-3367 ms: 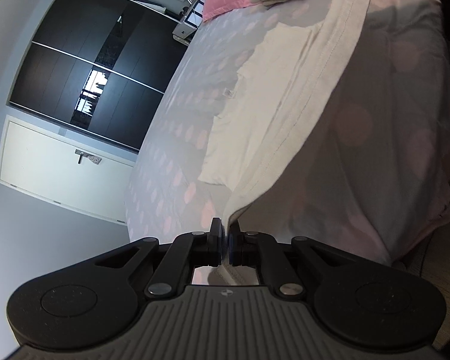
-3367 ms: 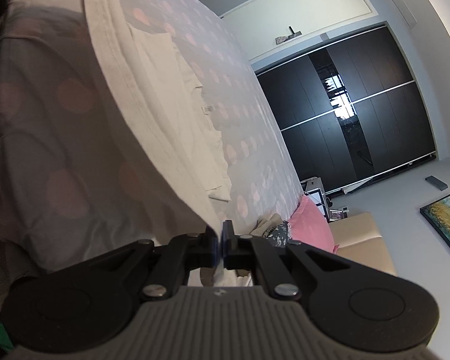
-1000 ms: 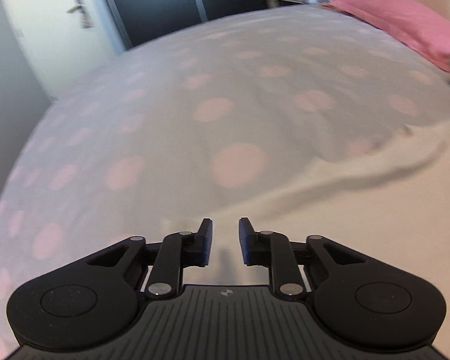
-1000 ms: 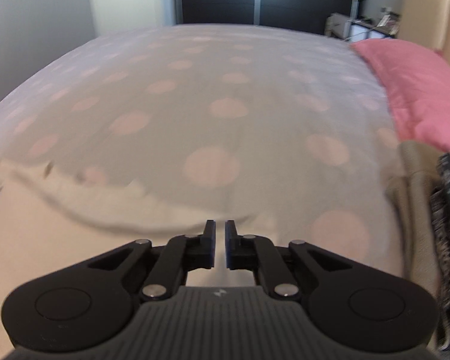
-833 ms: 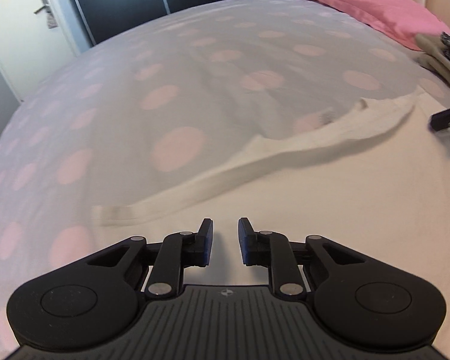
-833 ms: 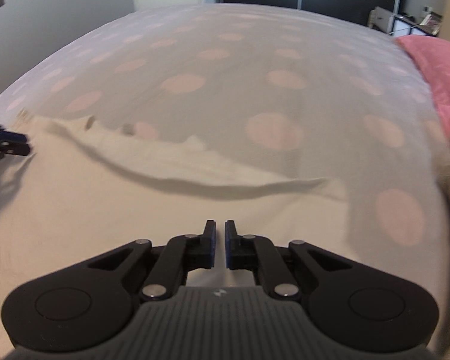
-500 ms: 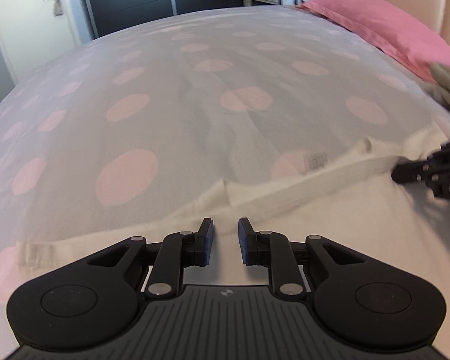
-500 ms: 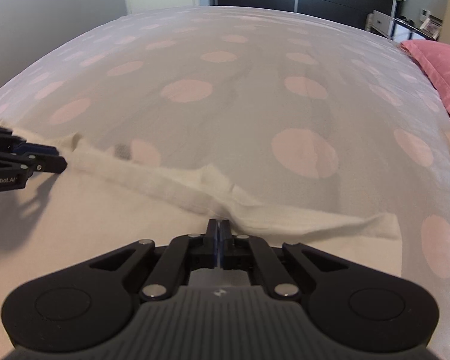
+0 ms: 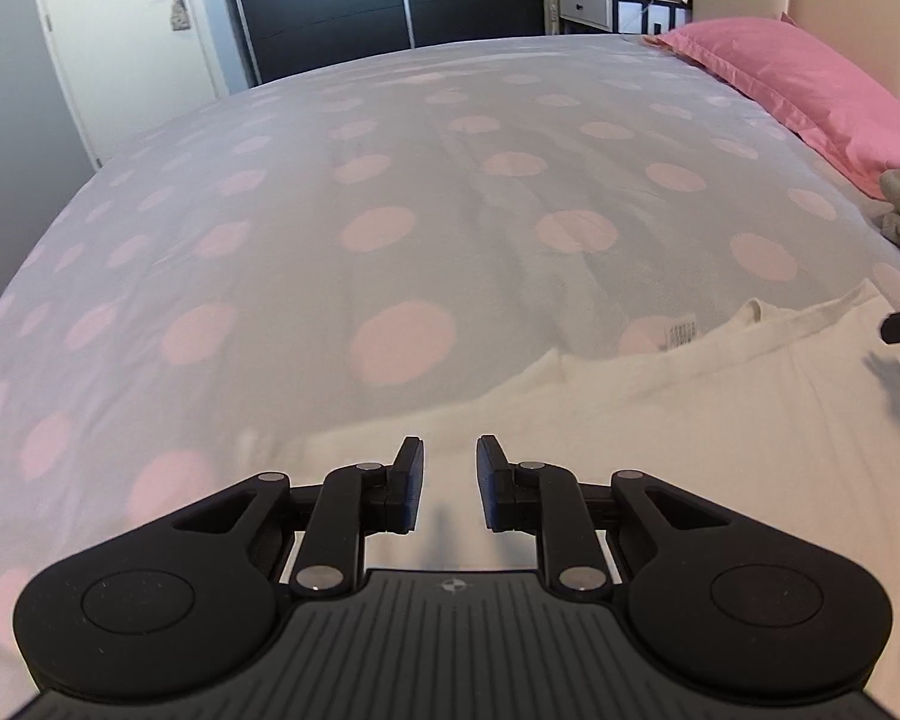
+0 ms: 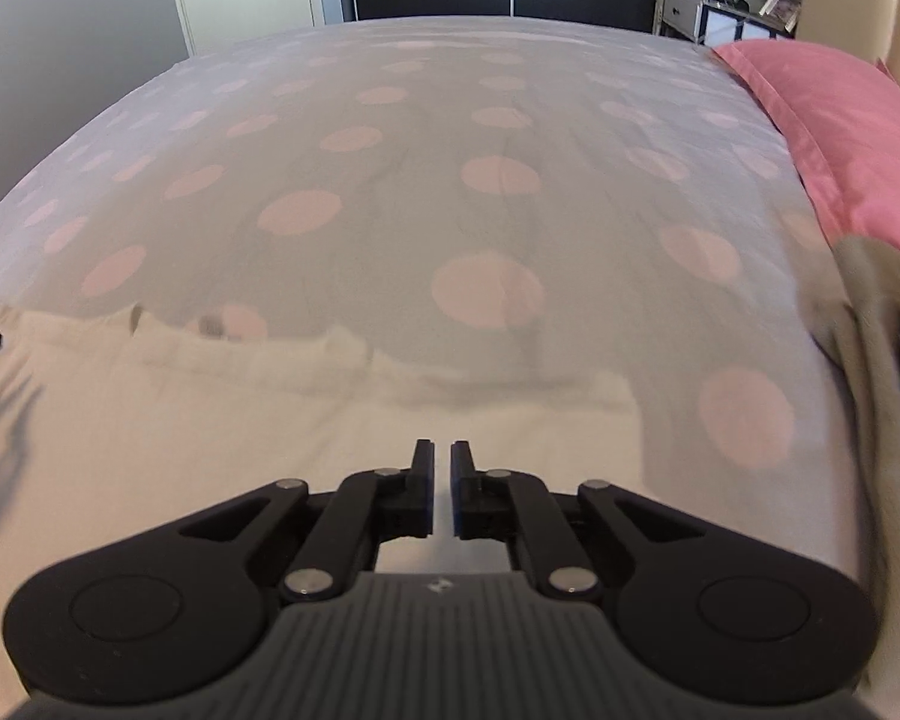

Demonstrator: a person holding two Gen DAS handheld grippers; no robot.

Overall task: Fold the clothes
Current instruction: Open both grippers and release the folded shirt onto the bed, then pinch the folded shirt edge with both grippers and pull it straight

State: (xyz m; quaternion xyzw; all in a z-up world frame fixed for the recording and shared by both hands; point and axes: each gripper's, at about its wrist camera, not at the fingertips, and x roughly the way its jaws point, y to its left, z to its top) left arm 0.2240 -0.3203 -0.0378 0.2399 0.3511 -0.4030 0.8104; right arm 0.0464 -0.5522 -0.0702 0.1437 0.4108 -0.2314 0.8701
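A cream garment point(image 9: 720, 420) lies spread flat on the spotted bed point(image 9: 390, 210), its far hem rumpled toward the pink pillow point(image 9: 810, 84) side, with a small label showing at that edge. The step in hand looks like taking a fresh hold for the next fold; to do it well, each side should probably pinch a corner or edge of the garment, not the sheet under it, and lift evenly so the cloth doesn't bunch. The left gripper point(image 9: 448, 480) hovers low over the garment's near part, level and pointing across the bed, its fingers apart and holding nothing. The right gripper point(image 10: 441, 474) hangs likewise over the garment, nearer the pillow, fingers slightly apart with a narrow gap, empty
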